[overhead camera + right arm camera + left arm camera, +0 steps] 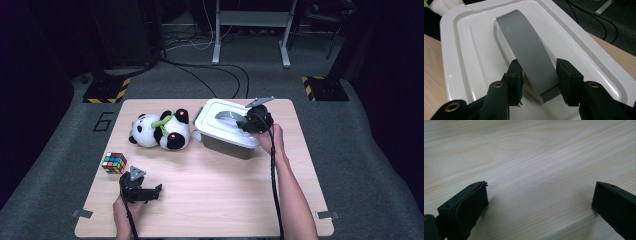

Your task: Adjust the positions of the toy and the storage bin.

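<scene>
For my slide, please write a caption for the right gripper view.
The right gripper closes on the grey handle of the white lid, beside a wooden table.

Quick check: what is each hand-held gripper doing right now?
Left hand-held gripper: open, nothing between its jaws, over bare table.
Right hand-held gripper: closed on the grey handle of the white lid.

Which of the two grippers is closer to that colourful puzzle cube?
Left. The left gripper rests on the table just below and right of the puzzle cube, apart from it. The right gripper is across the table, closed on the white box lid's grey handle.
</scene>
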